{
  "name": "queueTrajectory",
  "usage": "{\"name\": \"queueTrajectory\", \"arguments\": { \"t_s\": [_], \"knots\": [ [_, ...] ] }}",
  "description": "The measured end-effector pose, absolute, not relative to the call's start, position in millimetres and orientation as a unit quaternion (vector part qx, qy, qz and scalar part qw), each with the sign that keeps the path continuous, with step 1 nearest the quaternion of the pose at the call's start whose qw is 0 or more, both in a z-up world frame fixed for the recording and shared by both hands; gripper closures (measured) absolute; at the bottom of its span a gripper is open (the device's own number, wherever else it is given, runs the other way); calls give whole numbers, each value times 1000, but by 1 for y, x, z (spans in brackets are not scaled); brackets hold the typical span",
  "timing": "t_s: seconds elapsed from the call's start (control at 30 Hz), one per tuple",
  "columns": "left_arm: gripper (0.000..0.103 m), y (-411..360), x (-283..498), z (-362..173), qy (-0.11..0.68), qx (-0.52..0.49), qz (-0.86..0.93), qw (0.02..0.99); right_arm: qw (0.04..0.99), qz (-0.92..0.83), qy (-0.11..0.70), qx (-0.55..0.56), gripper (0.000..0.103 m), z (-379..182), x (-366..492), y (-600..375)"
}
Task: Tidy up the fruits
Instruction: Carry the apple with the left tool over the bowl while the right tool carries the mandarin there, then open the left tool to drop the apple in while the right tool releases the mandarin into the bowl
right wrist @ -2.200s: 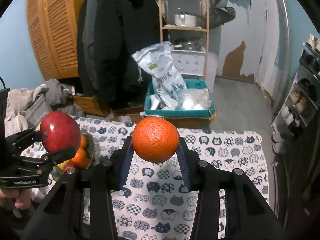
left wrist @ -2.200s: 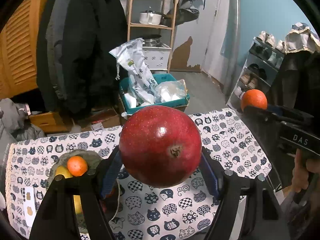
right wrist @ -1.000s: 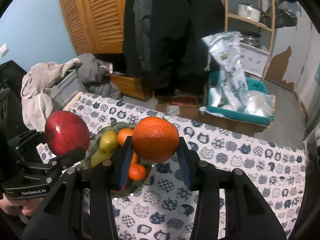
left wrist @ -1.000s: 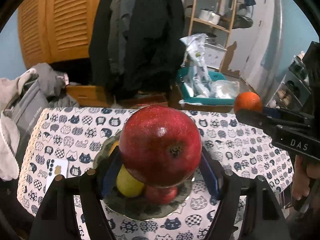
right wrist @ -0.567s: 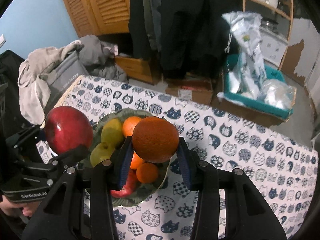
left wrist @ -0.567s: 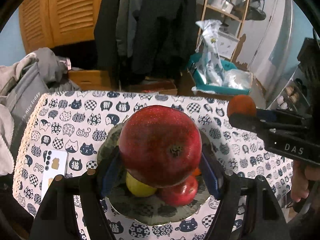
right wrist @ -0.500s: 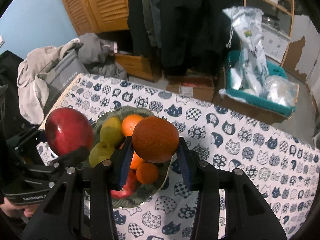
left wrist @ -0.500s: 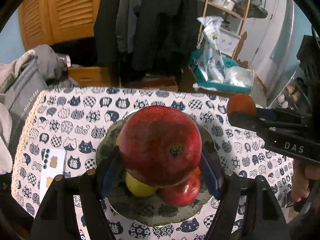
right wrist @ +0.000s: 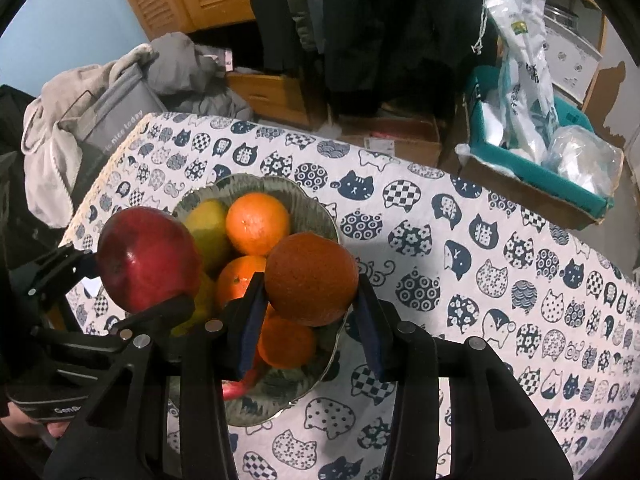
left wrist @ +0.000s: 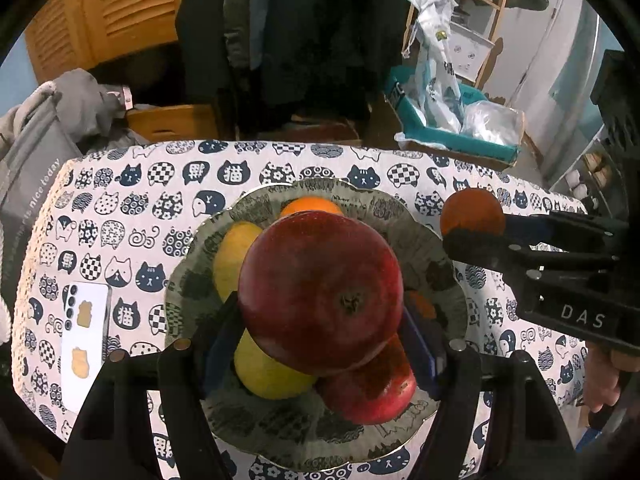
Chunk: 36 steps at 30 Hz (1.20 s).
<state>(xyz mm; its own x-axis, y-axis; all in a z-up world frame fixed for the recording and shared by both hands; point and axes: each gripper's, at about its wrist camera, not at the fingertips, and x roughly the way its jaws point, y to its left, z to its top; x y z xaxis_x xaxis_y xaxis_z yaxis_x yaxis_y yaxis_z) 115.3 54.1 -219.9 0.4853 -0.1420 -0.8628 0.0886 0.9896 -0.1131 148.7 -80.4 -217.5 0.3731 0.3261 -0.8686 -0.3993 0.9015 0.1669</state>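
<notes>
In the left wrist view, my left gripper is clenched on one large red fruit, pads pressing its two sides, calyx end facing the camera. The fruit fills the frame centre and hangs directly over the fruit bowl, which stands on the desk under a cat-print cloth. The coming release turns on this relation: the bowl lies straight beyond and below the left gripper, along the line the fingers point. I judge that a plain lowering will seat the fruit. The held fruit is near round, so no long axis needs aligning.

A white phone lies flat on the cloth at the lower left of that frame, apart from the bowl.

In the right wrist view, my right gripper is clenched on one orange. It hangs over the right-hand rim of the bowl, not over its middle. The bowl lies down and to the left of it in frame. I judge the left gripper the better placed of the two. The right one would need a shift toward frame left before release.

Count of fruit in the bowl, taken from both views:
- yellow-green fruits: two visible.
- oranges: three visible.
- red fruit: one, at the near side.

Further fruit may lie hidden under the held pieces. Held fruit: two, one per gripper.
</notes>
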Motion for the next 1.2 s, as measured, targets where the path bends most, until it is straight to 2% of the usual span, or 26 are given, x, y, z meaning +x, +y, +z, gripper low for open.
{"name": "queueTrajectory", "arguments": {
  "t_s": [0.47, 0.7, 1.03, 1.1, 1.2],
  "knots": [
    [27, 46, 122, -241, 529, -12, -69, 846, 819, 218, 530, -32, 61, -233, 157, -81],
    [16, 49, 123, -246, 533, -18, -69, 843, 813, 220, 538, -35, 61, -239, 159, -77],
    [15, 53, 117, -245, 538, -24, -70, 840, 797, 232, 556, -46, 59, -251, 159, -66],
    [15, 56, 117, -244, 538, -34, -68, 839, 798, 234, 554, -45, 53, -250, 158, -65],
    [15, 60, 116, -240, 535, -45, -66, 841, 802, 233, 549, -41, 49, -245, 158, -68]
  ]
}}
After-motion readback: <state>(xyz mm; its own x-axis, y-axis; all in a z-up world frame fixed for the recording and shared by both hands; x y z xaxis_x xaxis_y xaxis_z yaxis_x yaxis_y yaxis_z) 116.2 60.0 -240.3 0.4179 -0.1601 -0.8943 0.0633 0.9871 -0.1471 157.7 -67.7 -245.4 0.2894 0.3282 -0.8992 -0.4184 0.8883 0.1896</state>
